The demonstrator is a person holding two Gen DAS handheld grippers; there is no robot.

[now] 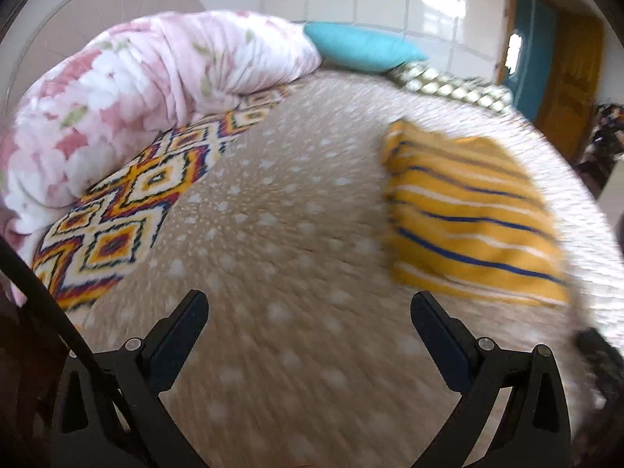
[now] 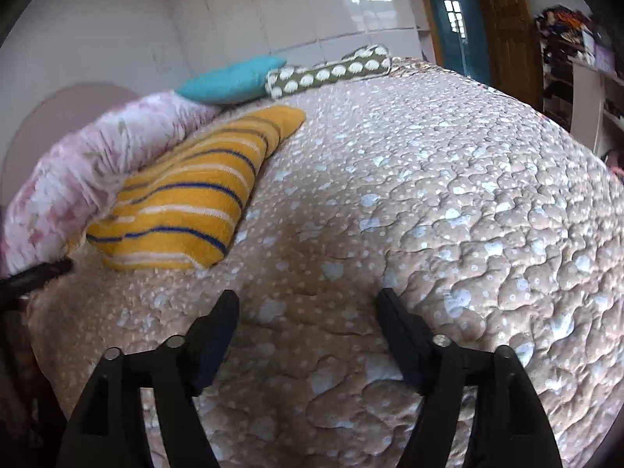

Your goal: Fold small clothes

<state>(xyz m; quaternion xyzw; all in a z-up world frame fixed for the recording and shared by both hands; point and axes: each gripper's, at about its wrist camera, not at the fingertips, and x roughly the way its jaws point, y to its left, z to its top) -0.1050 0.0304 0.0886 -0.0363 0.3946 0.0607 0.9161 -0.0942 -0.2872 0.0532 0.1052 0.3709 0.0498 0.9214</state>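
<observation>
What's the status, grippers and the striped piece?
Left gripper open, empty, over the bedspread. Right gripper open, empty. Yellow striped garment lies folded on the bed, untouched, beside the floral quilt. Nothing in the way.

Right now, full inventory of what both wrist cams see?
striped garment: 1, yellow with blue and white stripes, folded, on the bedspread beside the floral quilt
bedspread: 1, tan with pale spots, covers the bed
floral quilt: 1, pink and white, bunched along the bed's far side
patterned blanket: 1, orange diamond print, under the quilt
teal pillow: 1, by the wall
spotted bolster: 1, olive and white, beside the pillow
left hand-held gripper: black, open, empty
right hand-held gripper: black, open, empty
</observation>
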